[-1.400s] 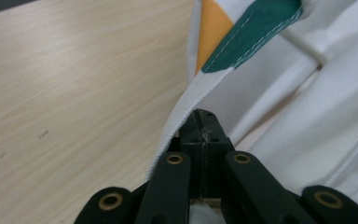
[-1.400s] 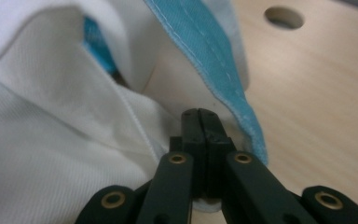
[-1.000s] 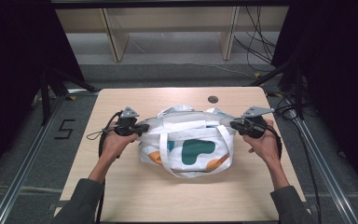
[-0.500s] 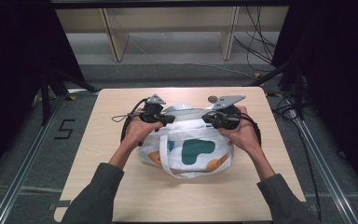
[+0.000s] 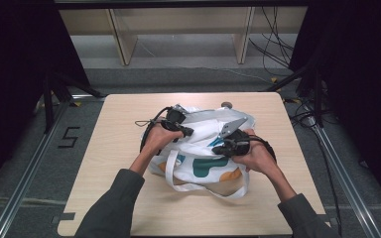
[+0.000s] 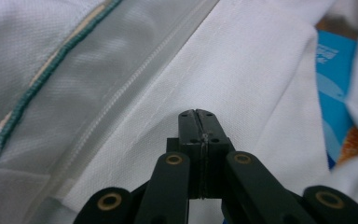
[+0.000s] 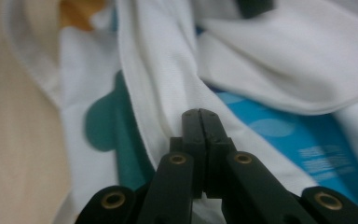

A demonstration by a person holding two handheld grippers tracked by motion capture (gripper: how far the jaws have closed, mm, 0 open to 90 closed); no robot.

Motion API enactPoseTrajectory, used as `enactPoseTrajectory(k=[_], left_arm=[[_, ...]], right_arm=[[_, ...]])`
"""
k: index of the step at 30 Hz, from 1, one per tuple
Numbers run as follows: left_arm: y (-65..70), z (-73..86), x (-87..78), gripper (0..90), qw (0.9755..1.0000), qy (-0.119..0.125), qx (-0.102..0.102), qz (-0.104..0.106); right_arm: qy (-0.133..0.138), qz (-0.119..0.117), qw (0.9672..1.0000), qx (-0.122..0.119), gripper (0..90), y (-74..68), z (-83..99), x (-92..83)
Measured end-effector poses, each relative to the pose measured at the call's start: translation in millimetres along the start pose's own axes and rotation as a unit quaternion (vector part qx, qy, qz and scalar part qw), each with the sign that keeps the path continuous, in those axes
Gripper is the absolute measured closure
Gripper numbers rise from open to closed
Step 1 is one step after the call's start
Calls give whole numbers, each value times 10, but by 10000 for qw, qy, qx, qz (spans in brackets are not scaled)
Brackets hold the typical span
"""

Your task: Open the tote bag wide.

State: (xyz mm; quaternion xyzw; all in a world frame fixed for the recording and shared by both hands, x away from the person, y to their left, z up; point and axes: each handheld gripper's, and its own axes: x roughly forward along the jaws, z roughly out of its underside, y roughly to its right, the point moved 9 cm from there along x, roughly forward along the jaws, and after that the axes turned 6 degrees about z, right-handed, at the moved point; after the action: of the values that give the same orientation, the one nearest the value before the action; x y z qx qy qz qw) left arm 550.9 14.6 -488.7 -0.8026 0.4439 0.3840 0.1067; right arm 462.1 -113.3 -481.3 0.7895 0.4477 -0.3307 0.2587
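Tote bag [image 5: 203,153] lies mid-table [image 5: 129,198], mouth parted – blue packet [image 7: 298,140] already inside, so loading looks done; closing or tidying the opening seems left. Left gripper [image 6: 198,116]: jaws pressed together over the bag's rim, cloth between them not discernible. Right gripper [image 7: 199,115]: same, tips together against a white fold. Bag: white cloth, teal and orange shapes, white straps, slumped

Both forearms came in from six o'clock and angled toward twelve. The left gripper [image 5: 187,132] pointed toward three o'clock, its jaws pressed together. The right gripper [image 5: 217,149] pointed toward nine o'clock, jaws likewise closed, the two tips near each other.
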Motion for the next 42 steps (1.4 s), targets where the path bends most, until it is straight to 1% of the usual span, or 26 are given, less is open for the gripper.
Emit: enactPoseTrajectory(k=[3, 4, 5, 8, 9, 10, 13, 14, 15, 17, 18, 19, 21, 23, 24, 25, 27, 29, 30, 31, 32, 33, 35, 38, 40, 42], left_arm=[[-86, -20, 7, 893, 9999, -61, -94, -100], [-96, -12, -4, 892, 9998, -156, -27, -89], [-34, -50, -8, 892, 9999, 44, -77, -82], [76, -73, -64, 891, 9999, 156, 18, 58], [153, -84, -94, 891, 9996, 222, 105, 169], [326, -71, -130, 890, 9983, 230, 284, 448], [460, -32, -81, 889, 9973, 216, 304, 640], [495, 29, -26, 887, 9969, 101, 308, 719], [495, 29, -26, 887, 9969, 101, 308, 719], [463, 72, 19, 887, 9976, 48, 295, 620], [409, 104, 14, 887, 9975, -111, 433, 554], [393, 98, 25, 892, 9979, -52, 380, 531], [337, 92, 28, 892, 9983, -70, 426, 379], [309, 70, 48, 892, 9990, 24, 319, 312], [284, 78, 46, 892, 9990, -41, 335, 299], [272, 65, 67, 893, 9994, 68, 213, 267], [215, 63, 87, 894, 9996, 80, 205, 202], [176, 51, 115, 894, 9999, 113, 72, 104], [139, 43, 123, 894, 9999, 90, 108, -22], [93, 48, 121, 895, 9997, -41, 153, -158], [21, 17, 139, 895, 9997, -34, 15, -251], [21, 17, 139, 895, 9997, -34, 15, -251], [-94, -12, 145, 895, 9989, -55, -88, -460], [-217, -33, 159, 895, 9978, -108, -358, -540], [-333, -33, 161, 896, 9962, -41, -572, -654], [-361, -23, 167, 896, 9956, -50, -662, -654]], right_arm=[[-282, -230, 9992, -181, 900, -251, 106, -7], [-436, -422, 9970, -481, 900, -391, 187, 11], [-459, -367, 9973, -431, 900, -421, 215, 16], [-199, -309, 9985, -407, 900, -361, 189, -3], [-199, -309, 9985, -407, 900, -361, 189, -3], [-17, -250, 9993, -269, 900, -334, 150, -23], [83, -128, 9995, -269, 900, -300, 113, -54], [203, 40, 9997, -133, 900, -261, 71, -90], [203, 40, 9997, -133, 900, -261, 71, -90], [539, 302, 9981, -75, 900, -187, -42, -150], [539, 302, 9981, -75, 900, -187, -42, -150], [695, 552, 9960, -112, 900, -122, -127, -150], [664, 626, 9958, -94, 900, -98, -153, -130], [531, 722, 9959, -76, 900, -62, -173, -44], [494, 742, 9959, -175, 900, -45, -173, 22], [447, 716, 9963, -168, 900, -49, -166, 66], [269, 567, 9980, -97, 900, -114, -127, 125], [96, 394, 9989, -251, 900, -194, -71, 170], [67, 357, 9989, -300, 900, -228, -50, 175], [-37, 150, 9991, -391, 900, -334, 11, 167], [-56, -15, 9984, -565, 900, -398, 46, 168], [-56, -15, 9984, -565, 900, -398, 46, 168], [-211, -317, 9975, -597, 900, -562, 148, 149], [-321, -422, 9958, -748, 900, -678, 242, 171], [-371, -431, 9967, -573, 900, -709, 270, 175], [-321, -438, 9964, -649, 900, -695, 259, 179]])
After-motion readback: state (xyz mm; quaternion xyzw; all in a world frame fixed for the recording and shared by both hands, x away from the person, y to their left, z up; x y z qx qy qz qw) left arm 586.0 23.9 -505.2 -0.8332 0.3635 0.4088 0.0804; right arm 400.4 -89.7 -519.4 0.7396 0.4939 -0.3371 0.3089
